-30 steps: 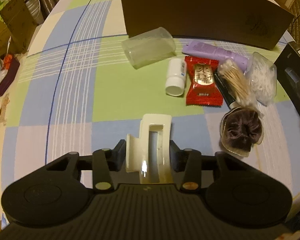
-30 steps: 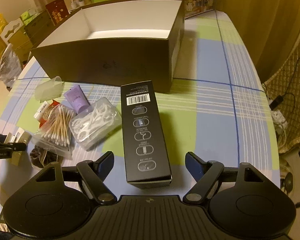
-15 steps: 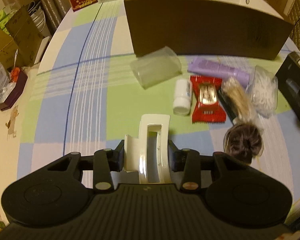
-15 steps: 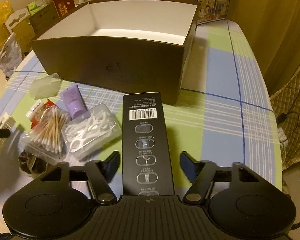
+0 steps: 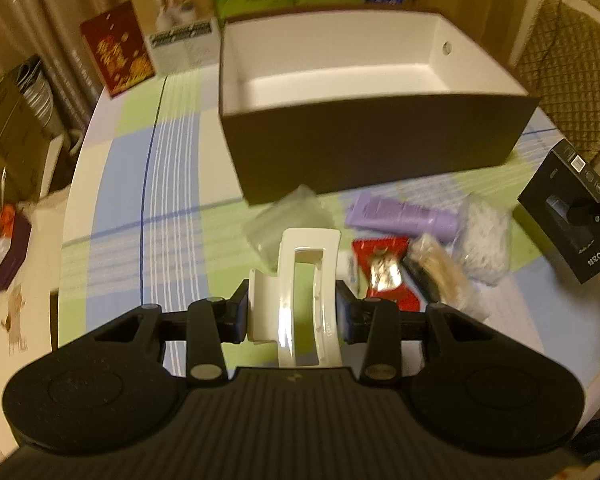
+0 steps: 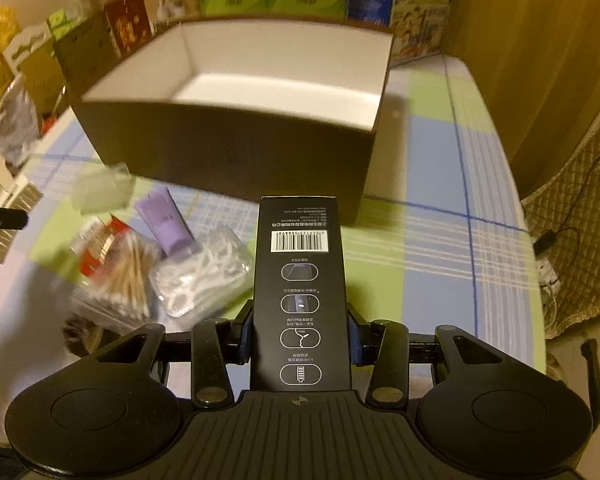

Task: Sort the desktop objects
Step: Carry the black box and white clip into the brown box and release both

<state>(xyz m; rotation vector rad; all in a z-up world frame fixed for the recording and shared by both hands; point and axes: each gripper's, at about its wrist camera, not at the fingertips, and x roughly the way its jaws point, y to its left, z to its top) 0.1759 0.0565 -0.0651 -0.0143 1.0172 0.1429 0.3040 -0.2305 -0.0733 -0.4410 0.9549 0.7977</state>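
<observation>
A round table under a blue, green and white checked cloth (image 5: 112, 216) fills both views. In the upper centre sits a large open cardboard box, dark brown outside and white inside (image 5: 380, 152), its inside bare where visible. Between that box and the grippers lies a blurred cluster: a clear plastic cup on its side (image 5: 288, 216), a lilac squeeze tube (image 5: 400, 216), a clear tub of white floss picks (image 6: 204, 276), a bag of cotton swabs (image 6: 128, 280), a red foil sachet (image 5: 384, 268).

The left gripper (image 5: 292, 312) is clamped on a cream plastic claw hair clip (image 5: 300, 288), held lower centre, above the cloth. The right gripper (image 6: 300, 340) is clamped on a long black carton printed with a barcode and white icons (image 6: 300, 292), pointing toward the box.

Only the right wrist view shows a dark brown scrunchie (image 6: 80, 334) at lower left; only the left wrist view shows the carton's front face at right.
</observation>
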